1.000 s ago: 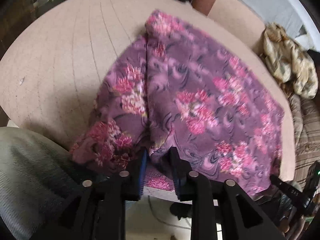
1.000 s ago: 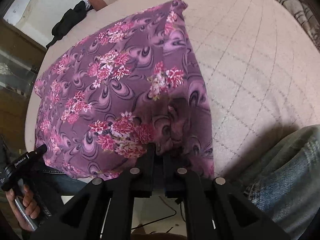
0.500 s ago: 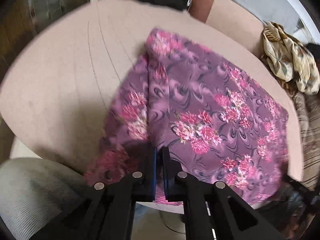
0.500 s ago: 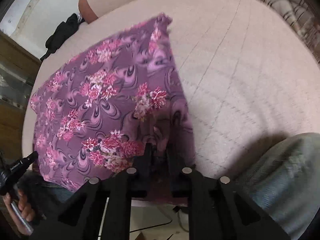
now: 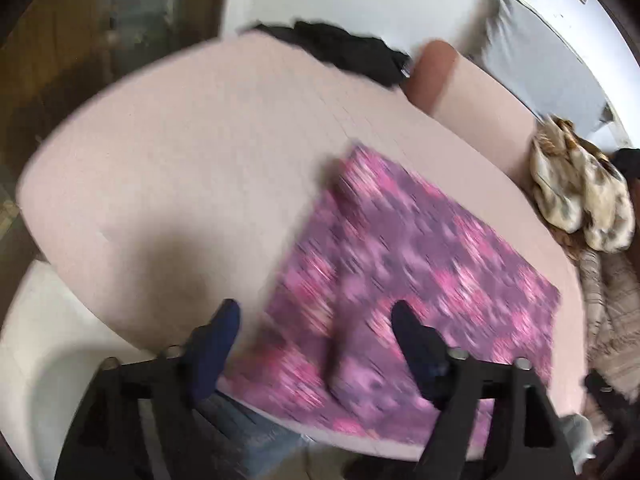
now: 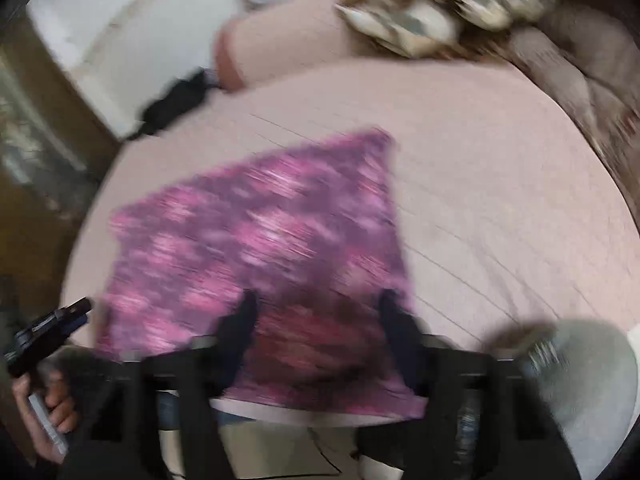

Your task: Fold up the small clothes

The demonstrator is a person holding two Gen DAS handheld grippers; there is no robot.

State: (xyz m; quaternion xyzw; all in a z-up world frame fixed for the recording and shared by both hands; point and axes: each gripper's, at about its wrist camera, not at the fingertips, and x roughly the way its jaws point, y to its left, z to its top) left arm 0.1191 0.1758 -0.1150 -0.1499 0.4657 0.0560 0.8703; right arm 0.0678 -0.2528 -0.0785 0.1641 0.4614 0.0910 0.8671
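over the purple cloth (image 5: 420, 272), both tools (image 5: 316, 320) (image 6: 316, 308) have let go.

A purple garment with pink floral print (image 5: 416, 280) lies folded flat on the pale pink surface (image 5: 180, 168), near its front edge.

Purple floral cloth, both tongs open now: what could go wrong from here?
1. The purple floral cloth overhangs the near rim of the round beige table; it may slide off.
2. The left tongs and right tongs hang open just above it; a finger could snag the fold.
3. Both views are motion-blurred, so fold alignment is unverifiable.
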